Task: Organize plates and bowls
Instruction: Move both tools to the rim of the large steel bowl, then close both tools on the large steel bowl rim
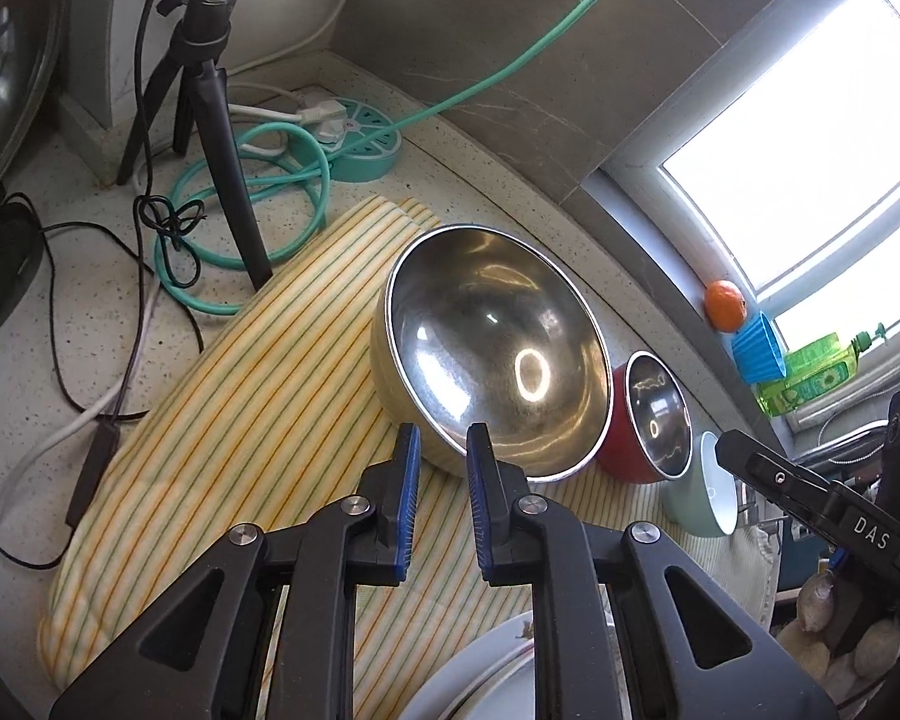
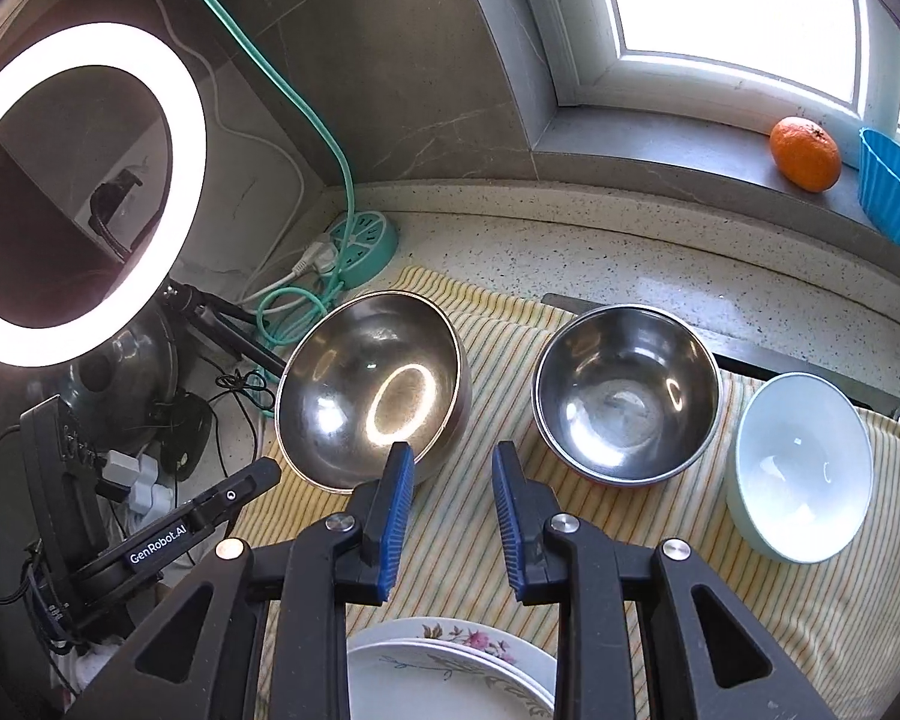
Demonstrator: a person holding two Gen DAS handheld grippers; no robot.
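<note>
Leftmost on the striped cloth (image 2: pixel 462 546) covering the worktop, the large steel bowl (image 2: pixel 369 390) looks light, rigid and slick; pinch its thin rim. Beside it sit the red-sided steel bowl (image 2: pixel 627 396) and a breakable pale ceramic bowl (image 2: pixel 801 468). Both hand-held grippers, left (image 1: pixel 444 468) and right (image 2: pixel 453 480), are spread, empty. Labels read "GenRobot.AI" and "DAS".

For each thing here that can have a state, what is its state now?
Large steel bowl: upright, empty.
Red-sided steel bowl: upright, empty.
Pale green bowl: tilted, empty.
Plates: stacked.
Left gripper: open, empty.
Right gripper: open, empty.
Ring light: on.
</note>
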